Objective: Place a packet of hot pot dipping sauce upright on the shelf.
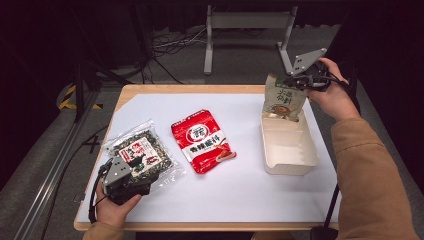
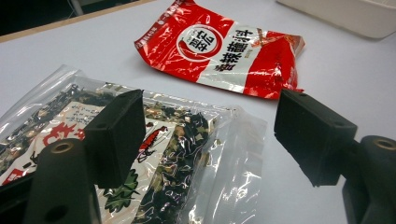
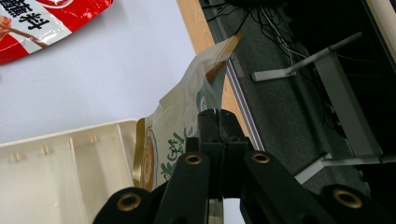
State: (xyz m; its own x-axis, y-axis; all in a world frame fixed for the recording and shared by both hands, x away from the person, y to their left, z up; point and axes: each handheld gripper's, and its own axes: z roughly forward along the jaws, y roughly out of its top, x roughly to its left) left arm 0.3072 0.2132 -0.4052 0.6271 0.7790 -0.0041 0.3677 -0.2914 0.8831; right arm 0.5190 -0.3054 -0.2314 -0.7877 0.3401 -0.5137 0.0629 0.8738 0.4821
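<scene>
While right tongs pinch beige pouch | left tongs gape

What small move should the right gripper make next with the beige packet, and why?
Probably lower it and open: the right gripper is shut on the beige packet, which hangs upright with its bottom edge at the far end of the white tray.

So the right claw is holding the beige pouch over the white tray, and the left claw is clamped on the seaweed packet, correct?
Not quite. The left claw is open, jaws apart above the seaweed packet, as the left gripper view shows. The right claw does hold the beige pouch over the white tray.
</scene>
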